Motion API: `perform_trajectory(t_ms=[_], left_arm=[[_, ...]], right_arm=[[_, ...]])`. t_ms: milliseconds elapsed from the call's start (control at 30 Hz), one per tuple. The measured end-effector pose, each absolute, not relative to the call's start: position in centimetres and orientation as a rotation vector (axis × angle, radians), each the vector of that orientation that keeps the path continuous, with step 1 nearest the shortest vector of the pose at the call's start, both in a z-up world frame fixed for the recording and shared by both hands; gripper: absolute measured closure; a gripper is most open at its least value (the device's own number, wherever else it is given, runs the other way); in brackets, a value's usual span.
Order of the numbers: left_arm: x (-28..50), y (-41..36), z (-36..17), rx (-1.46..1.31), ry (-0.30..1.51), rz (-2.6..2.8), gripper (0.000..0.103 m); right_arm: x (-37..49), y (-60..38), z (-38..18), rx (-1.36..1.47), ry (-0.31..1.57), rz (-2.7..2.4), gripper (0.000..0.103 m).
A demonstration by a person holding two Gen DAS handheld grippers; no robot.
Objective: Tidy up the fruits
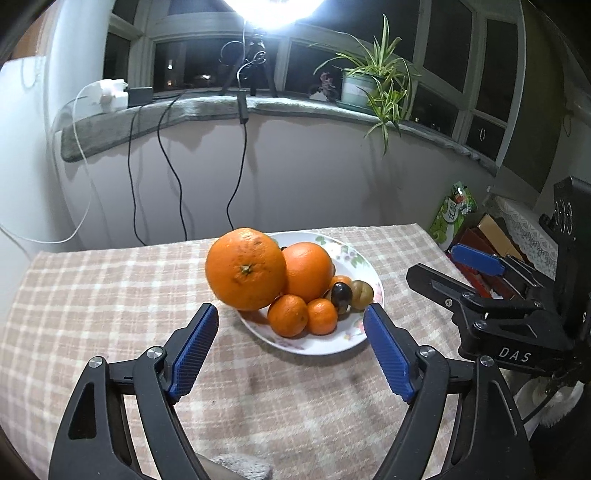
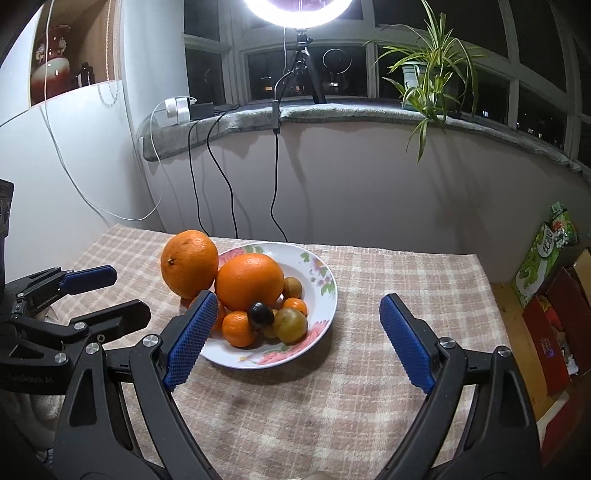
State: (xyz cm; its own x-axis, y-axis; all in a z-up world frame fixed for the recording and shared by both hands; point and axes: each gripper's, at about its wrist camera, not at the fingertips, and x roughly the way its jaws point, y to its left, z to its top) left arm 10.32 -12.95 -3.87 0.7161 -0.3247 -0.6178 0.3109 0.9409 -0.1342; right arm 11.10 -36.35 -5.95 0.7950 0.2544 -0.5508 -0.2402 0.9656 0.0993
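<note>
Hovering released, the left tool [image 1: 290, 317] has the plate [image 1: 364, 334] of fruit just ahead between its spread fingers; the largest orange [image 1: 245, 268] lies ahead-left. The right tool [image 2: 297, 308], likewise released, stands offset rightward.

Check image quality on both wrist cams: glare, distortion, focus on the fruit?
Left wrist: ring light blown out at top edge, window frames bowed by fisheye, large orange sharp. Right wrist: same lamp glare, dark corner vignetting, plate and fruit in focus, soft shadow on the checked cloth.
</note>
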Motion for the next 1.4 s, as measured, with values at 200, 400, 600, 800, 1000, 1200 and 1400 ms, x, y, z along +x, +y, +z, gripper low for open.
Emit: perform_trajectory(t_ms=[200,400,600,800,1000,1200,1400], left_arm=[[9.94,-12.77,-3.54,-0.023,0.677,-0.352,0.022],[9.76,-12.59,-3.44,-0.024,0.672,-0.347,0.022],[9.6,-12.4,-3.53,-0.025,0.674,-0.345,0.022],[9.65,-12.38,-3.51,-0.025,0.672,-0.345,0.022],[9.69,-12.19,-3.48,-0.025,0.671,-0.345,0.022],[9.64,-12.21,-3.49,-0.024,0.67,-0.345,0.022],[9.57,-12.13,-3.45,-0.026,0.669,-0.345,0.022]], right_arm=[[10.77,-36.2,-6.1,0.034,0.603,0.272,0.011],[10.75,-36.1,-6.12,0.036,0.605,0.271,0.011],[10.71,-35.86,-6.25,0.037,0.613,0.271,0.011],[10.71,-35.64,-6.3,0.035,0.613,0.273,0.011],[10.74,-35.43,-6.4,0.035,0.617,0.273,0.011],[10.79,-35.41,-6.51,0.036,0.62,0.276,0.011],[10.75,-35.37,-6.69,0.035,0.623,0.276,0.011]])
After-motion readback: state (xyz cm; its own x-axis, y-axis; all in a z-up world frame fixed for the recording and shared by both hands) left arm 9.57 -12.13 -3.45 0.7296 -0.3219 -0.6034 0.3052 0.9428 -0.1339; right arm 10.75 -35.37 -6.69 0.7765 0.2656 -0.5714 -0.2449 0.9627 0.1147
